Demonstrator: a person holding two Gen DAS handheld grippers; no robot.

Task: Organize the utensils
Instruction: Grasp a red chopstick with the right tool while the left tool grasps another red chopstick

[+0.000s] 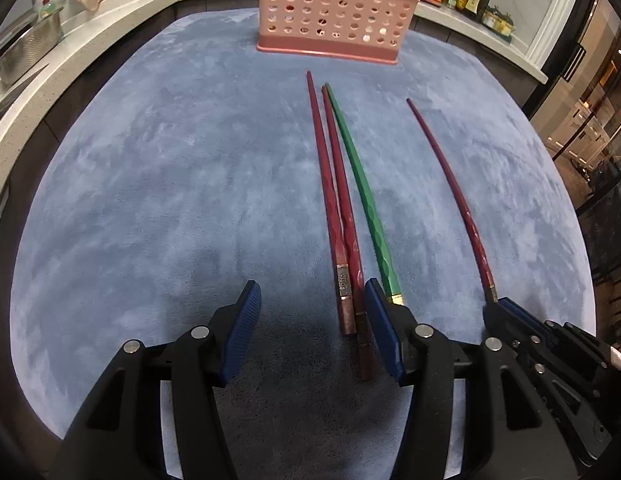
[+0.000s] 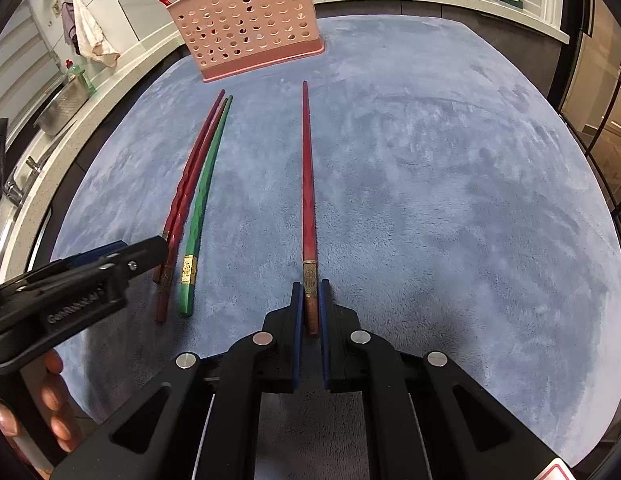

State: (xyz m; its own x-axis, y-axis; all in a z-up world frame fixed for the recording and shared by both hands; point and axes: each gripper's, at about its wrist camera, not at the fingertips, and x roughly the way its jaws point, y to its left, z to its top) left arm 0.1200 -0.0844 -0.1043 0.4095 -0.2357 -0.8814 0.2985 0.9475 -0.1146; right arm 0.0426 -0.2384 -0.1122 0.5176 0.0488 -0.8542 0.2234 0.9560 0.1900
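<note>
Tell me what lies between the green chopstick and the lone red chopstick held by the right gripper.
Nothing: only bare blue cloth separates the green chopstick from the lone red chopstick, clearest in the right wrist view.

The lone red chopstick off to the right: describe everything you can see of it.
The lone red chopstick is slim, glossy dark red, tapering toward the pink basket, with a gold patterned band near its thick end. It lies flat on the blue cloth, apart from the other three. The right tool is shut on its thick end.
</note>
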